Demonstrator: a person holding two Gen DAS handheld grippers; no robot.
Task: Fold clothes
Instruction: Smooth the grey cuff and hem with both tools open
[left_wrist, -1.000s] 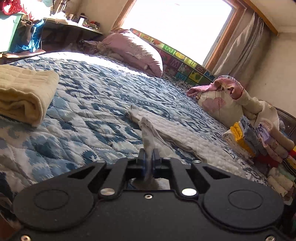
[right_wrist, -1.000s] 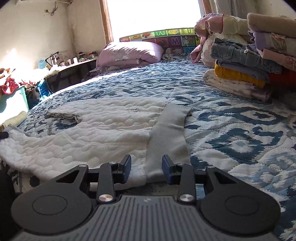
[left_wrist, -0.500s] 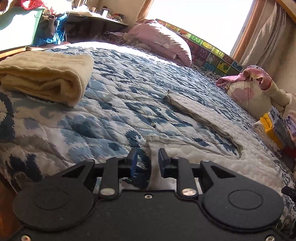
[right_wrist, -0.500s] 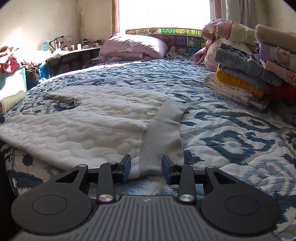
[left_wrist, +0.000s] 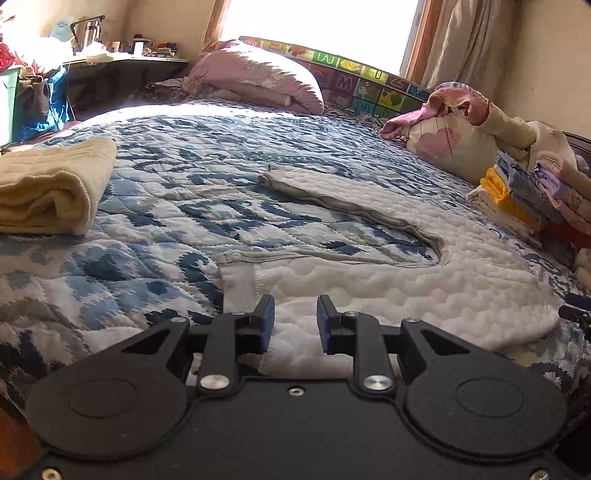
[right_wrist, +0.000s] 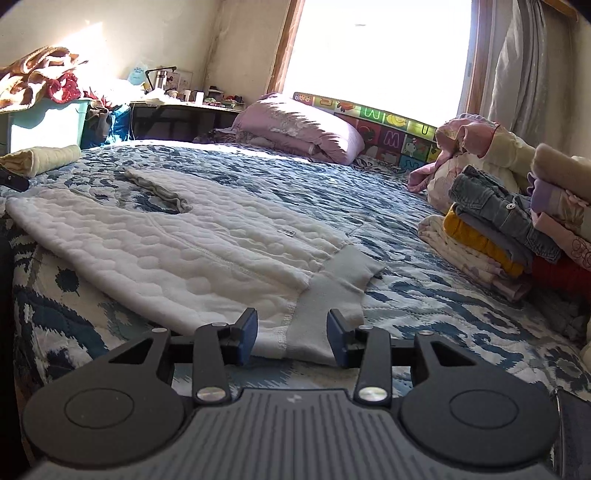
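Note:
A white quilted pair of trousers (left_wrist: 388, 280) with a grey waistband (right_wrist: 332, 295) lies spread flat on the blue-and-white bedspread (left_wrist: 155, 206). It also shows in the right wrist view (right_wrist: 192, 254). My left gripper (left_wrist: 293, 321) is open at the near edge of one leg cuff, nothing between its pads. My right gripper (right_wrist: 291, 334) is open over the near end of the grey waistband, not closed on it. The right gripper's tip (left_wrist: 576, 314) shows at the right edge of the left wrist view.
A folded cream towel (left_wrist: 51, 188) lies at the left of the bed. A stack of folded clothes (right_wrist: 517, 236) stands at the right. A pink pillow (right_wrist: 295, 129) and a colourful letter mat (right_wrist: 391, 129) lie at the head. A cluttered desk (right_wrist: 177, 107) stands at the back left.
My left gripper let go of the trouser leg and opened; the leg now lies flat. Both grippers have drawn back and risen a little. The right gripper stayed open.

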